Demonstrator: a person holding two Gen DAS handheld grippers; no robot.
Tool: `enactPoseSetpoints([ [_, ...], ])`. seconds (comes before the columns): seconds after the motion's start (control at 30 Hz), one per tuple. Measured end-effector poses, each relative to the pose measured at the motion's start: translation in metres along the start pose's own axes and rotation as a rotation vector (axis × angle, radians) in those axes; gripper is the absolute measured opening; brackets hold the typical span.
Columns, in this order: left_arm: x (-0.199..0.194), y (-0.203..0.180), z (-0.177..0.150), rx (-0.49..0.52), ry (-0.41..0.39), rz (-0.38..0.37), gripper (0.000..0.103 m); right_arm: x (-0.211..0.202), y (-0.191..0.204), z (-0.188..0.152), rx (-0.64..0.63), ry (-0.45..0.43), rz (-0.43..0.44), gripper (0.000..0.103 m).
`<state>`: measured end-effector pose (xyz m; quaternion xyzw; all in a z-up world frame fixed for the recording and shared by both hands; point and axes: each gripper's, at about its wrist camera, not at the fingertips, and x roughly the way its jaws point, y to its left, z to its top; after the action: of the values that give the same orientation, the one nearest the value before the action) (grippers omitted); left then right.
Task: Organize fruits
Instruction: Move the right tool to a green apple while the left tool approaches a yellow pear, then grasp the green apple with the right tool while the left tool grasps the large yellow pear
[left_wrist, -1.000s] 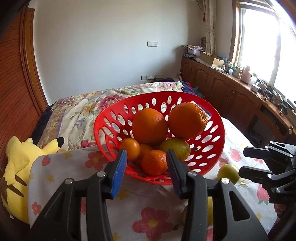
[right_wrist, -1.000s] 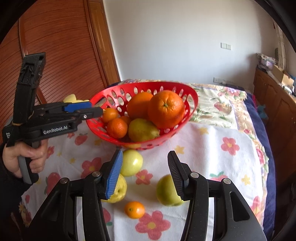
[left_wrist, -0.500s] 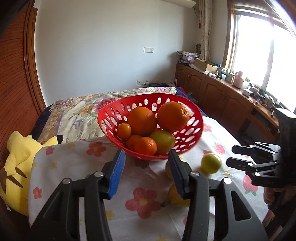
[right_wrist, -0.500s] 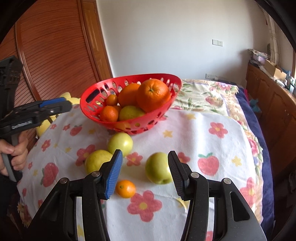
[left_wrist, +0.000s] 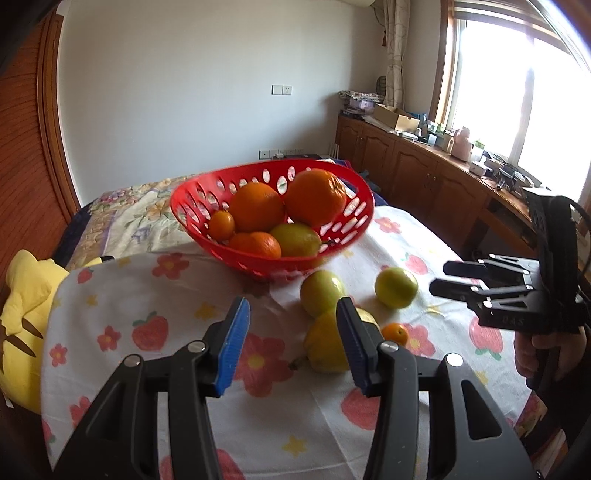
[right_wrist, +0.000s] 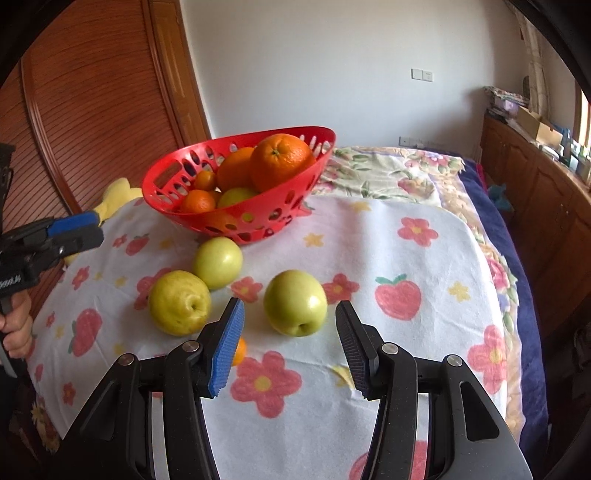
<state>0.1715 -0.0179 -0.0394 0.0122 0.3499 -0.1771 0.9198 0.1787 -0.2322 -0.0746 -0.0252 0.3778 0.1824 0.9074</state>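
From the left wrist view, the left gripper (left_wrist: 291, 341) hangs with its jaws apart and nothing between the blue pads. The red basket (left_wrist: 192, 206), the landmark here, sits on the flowered cloth (left_wrist: 122, 295), tilted, with oranges and one yellow-green fruit inside. Just this side of the basket lie loose fruits: a pale green apple (left_wrist: 322, 293) almost under the basket's rim, a second green apple (left_wrist: 396, 287) to its right, a yellow pear (left_wrist: 325, 347) nearer the camera, and a small tangerine (left_wrist: 395, 333) beside the pear. The pear is partly hidden behind the right-hand finger. The right gripper (left_wrist: 441, 277) enters from the right edge, held in a hand.

From the right wrist view, the right gripper (right_wrist: 290, 345) is open and empty, and one green apple (right_wrist: 295, 302) lies straight ahead of the gap, roundish, stem end towards the camera. This hand looks the better placed for it. The pear (right_wrist: 180, 302) and the other apple (right_wrist: 218, 261) lie to the left, towards the basket (right_wrist: 295, 192). The tangerine (right_wrist: 239, 350) is mostly covered by the blue pad.
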Motion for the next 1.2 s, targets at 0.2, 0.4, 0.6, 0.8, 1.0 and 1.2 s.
enactPoseSetpoints([
  [0.2,0.007,-0.009,-0.011,0.005,0.028,-0.010,0.049,0.009,-0.006,-0.002,0.013,0.012,-0.007,0.058],
  [0.4,0.012,-0.016,-0.016,0.008,0.041,-0.019,0.049,0.023,-0.009,0.002,0.007,0.035,0.009,0.069],
  [0.6,0.016,-0.021,-0.017,0.012,0.053,-0.030,0.049,0.043,-0.004,0.008,-0.018,0.069,0.015,0.070],
  [0.8,0.021,-0.024,-0.018,0.010,0.064,-0.032,0.049,0.057,0.001,0.007,-0.043,0.102,0.018,0.070],
  [1.0,0.028,-0.026,-0.019,0.006,0.079,-0.043,0.049,0.068,0.002,0.005,-0.056,0.127,0.021,0.068],
  [1.2,0.033,-0.032,-0.017,0.008,0.086,-0.049,0.050,0.072,0.005,0.004,-0.066,0.136,0.019,0.060],
])
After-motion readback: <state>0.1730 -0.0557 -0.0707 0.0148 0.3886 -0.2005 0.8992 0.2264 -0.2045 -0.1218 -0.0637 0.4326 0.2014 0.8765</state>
